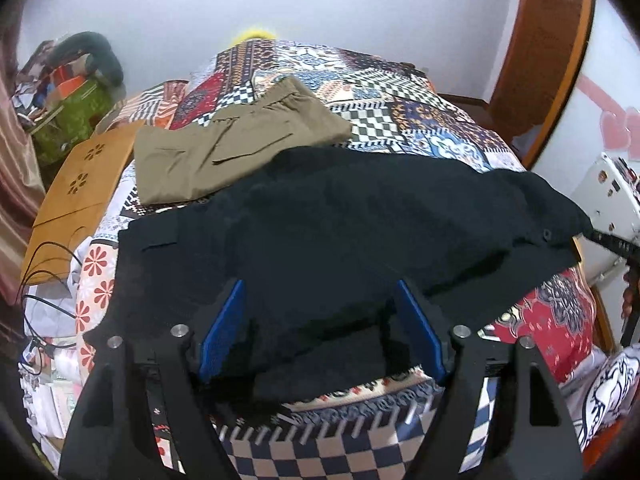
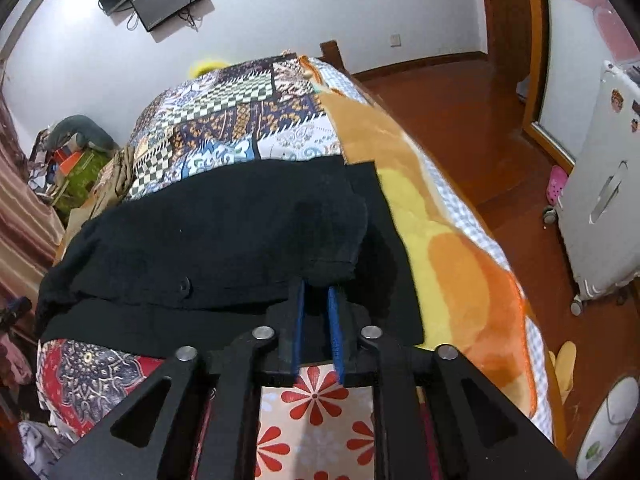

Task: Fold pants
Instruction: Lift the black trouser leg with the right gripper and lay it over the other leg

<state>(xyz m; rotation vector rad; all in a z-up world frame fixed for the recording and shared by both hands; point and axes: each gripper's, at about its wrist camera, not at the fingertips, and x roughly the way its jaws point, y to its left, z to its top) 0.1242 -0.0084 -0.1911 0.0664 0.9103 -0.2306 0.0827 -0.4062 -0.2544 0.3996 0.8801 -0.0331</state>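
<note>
Two tongs | left gripper [image 1: 320, 320] wide over black pants [image 1: 320, 220] | right gripper [image 2: 318, 294] narrow, unclamped, hem at 12 o'clock | soft, limp; grip edges

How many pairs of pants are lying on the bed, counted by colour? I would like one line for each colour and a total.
Black pants: 1
Khaki pants: 1
Total: 2 pairs of pants on the bed
</note>
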